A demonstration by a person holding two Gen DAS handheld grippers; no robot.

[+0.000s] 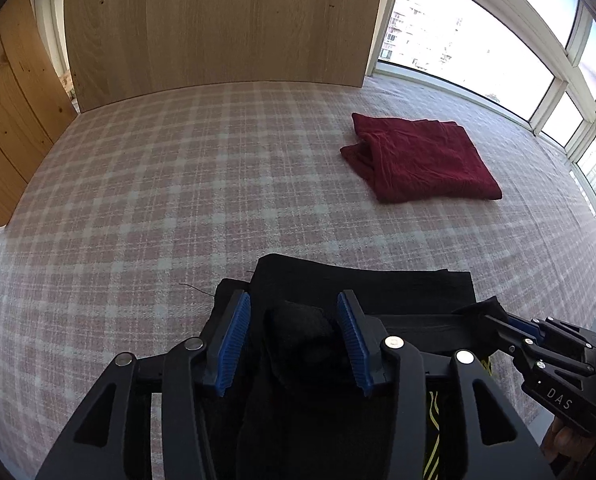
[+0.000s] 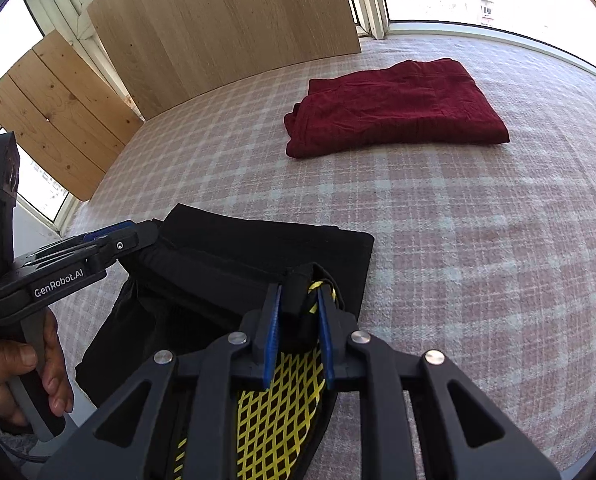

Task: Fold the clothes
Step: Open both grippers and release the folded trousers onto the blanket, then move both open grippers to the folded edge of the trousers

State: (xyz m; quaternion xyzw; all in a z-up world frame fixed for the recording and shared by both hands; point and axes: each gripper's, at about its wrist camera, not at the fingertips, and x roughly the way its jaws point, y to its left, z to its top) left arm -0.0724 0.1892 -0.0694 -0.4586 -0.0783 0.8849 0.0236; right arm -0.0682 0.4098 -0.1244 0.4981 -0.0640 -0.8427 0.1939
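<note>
Now both tongs grip black garment.

We see a flat surface covered with a pink-and-white checked cloth. A folded dark red garment lies on it at the far right. A black garment lies at the near edge.

A pink-and-white checked cover spreads over the whole flat surface. At its far edge a pale wooden panel stands upright, and left of that panel leans a darker knotty pine board. Right of the panel, white-framed windows curve around, letting in bright daylight.
</note>
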